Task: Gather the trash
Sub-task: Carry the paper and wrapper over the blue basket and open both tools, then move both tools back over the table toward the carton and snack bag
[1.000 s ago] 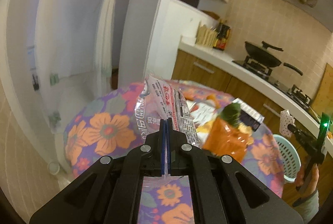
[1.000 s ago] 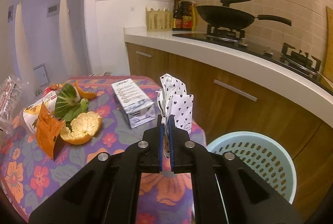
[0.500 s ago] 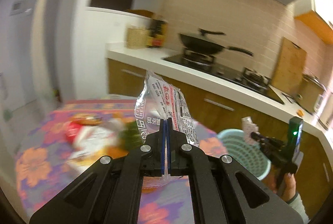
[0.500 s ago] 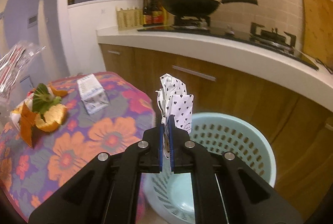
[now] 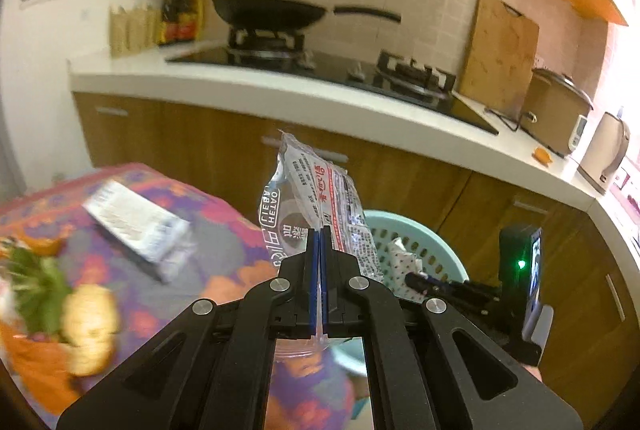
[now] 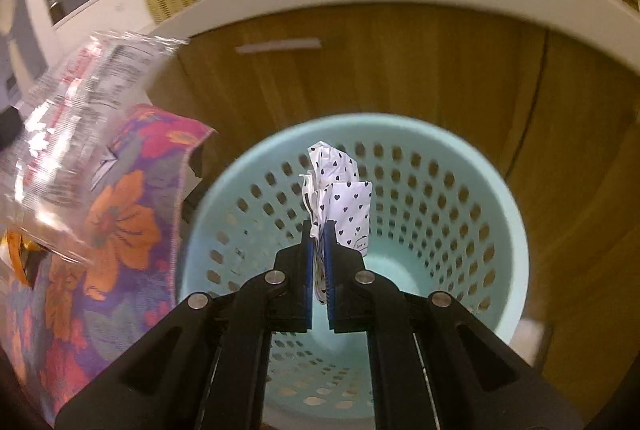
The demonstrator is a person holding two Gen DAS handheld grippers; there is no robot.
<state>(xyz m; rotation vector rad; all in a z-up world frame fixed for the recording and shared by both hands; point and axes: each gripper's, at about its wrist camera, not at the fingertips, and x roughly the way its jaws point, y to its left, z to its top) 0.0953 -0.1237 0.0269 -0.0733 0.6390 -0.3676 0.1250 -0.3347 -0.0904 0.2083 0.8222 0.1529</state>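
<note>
My left gripper (image 5: 320, 230) is shut on a clear plastic wrapper (image 5: 316, 198) with red and black print, held upright over the table's right edge. Beyond it stands the pale blue perforated basket (image 5: 436, 234). My right gripper (image 6: 319, 226) is shut on a crumpled white paper with small black hearts (image 6: 340, 194), hanging right above the open mouth of the basket (image 6: 472, 190). The same wrapper (image 6: 72, 110) shows blurred at the left of the right wrist view. The heart paper (image 5: 404, 262) and the right gripper (image 5: 416, 280) also show over the basket in the left wrist view.
A table with a flowered cloth (image 5: 224, 230) carries a white carton (image 5: 136, 226), orange peel (image 5: 90, 326), green leaves and an orange wrapper. Behind the basket run wooden cabinets (image 5: 200, 150) under a white counter with a hob, a black wok (image 5: 272, 14), a cutting board and a cooker.
Both grippers swung right, from over the table toward the basket. The right one now hangs tilted down over the basket's mouth. Each still holds its piece of trash.
</note>
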